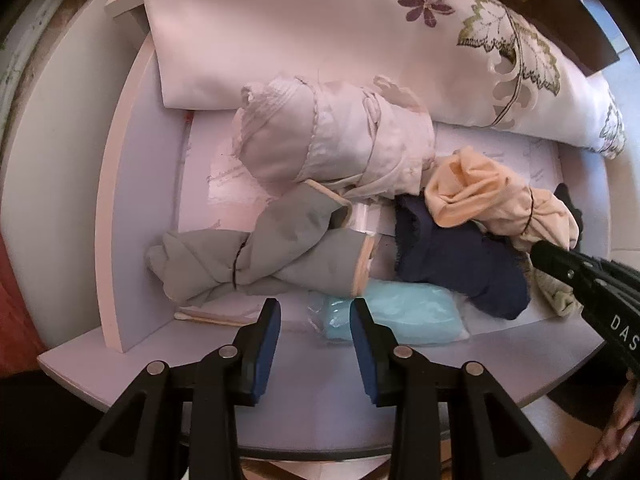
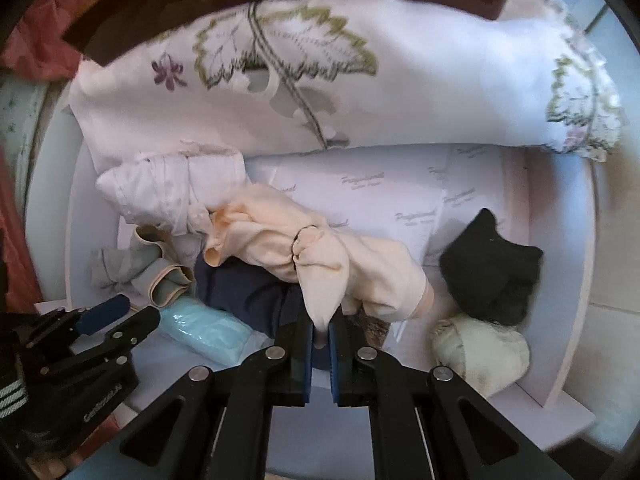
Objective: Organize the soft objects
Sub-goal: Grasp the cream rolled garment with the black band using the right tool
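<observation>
Right gripper: jaws clamped on a hanging corner of the peach bundle, pointing down into the drawer; in the left wrist view its black body comes in from the right edge.
Left gripper: jaws apart, nothing between the blue pads; it hangs over the drawer's front edge, above the turquoise packet.
Peach bundle: tied at the middle with a thin dark band, lying across the navy cloth near the drawer's centre, one end caught in the right gripper.
Grey bundle: also tied with a dark band, peach trim at its cuff, lying at the left of the drawer, just behind the left gripper.
Pale pink bundle: rolled, resting behind the grey one, against the folded embroidered cloth.
Embroidered cloth: white with leaf and purple flower stitching, spread along the back of the drawer.
Black sock: on the right side, just behind a pale green ball of fabric.
Drawer: white walls, lined with printed paper.
Cotton swab: on the drawer floor at the front left corner.
</observation>
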Motion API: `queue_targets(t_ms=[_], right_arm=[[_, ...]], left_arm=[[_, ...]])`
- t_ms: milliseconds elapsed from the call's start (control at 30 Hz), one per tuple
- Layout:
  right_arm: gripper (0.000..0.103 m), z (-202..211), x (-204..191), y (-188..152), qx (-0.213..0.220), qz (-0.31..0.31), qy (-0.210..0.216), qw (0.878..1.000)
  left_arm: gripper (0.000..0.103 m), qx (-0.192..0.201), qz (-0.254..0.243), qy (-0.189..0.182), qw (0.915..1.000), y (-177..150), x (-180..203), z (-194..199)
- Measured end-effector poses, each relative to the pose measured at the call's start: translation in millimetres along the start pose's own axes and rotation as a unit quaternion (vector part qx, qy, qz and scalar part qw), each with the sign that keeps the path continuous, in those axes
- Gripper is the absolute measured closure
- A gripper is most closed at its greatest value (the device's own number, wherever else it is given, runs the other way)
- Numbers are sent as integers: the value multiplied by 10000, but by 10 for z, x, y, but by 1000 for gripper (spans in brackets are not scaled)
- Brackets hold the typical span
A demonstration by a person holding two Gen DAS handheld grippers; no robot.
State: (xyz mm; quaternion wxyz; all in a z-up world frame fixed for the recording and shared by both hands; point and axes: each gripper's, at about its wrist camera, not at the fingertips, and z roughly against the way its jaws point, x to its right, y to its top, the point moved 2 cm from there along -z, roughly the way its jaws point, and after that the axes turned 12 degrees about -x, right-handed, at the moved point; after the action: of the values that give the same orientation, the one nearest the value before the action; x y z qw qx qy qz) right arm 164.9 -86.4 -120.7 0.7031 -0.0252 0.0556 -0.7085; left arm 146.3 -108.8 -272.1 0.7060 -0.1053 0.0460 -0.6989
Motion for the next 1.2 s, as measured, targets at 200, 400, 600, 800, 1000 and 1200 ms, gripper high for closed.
queue_targets(t_ms=[200,400,600,800,1000,1200], right_arm=[[97,-106,71,-72,-290,-129,158,9994],[75,-214,4,-67,-323,-36,118,9994],[68,-320,2,81,-330,-20,-164,9993],[77,-401,141,223,-298,-133,-326,9989],[97,-306,276,227,-231,-339,-51,9991],[97,7,321,149,58,-405,-115,9991]], left_arm=[[67,50,-145,-219,9996,-12,75,39],[67,8,-48,-327,9995,-14,54,30],[67,66,-114,-320,9994,-30,37,6],[67,21,-111,-458,9989,-80,92,56],[67,3,-111,-643,9979,-83,128,52],[68,206,-344,-987,9943,-65,287,159]])
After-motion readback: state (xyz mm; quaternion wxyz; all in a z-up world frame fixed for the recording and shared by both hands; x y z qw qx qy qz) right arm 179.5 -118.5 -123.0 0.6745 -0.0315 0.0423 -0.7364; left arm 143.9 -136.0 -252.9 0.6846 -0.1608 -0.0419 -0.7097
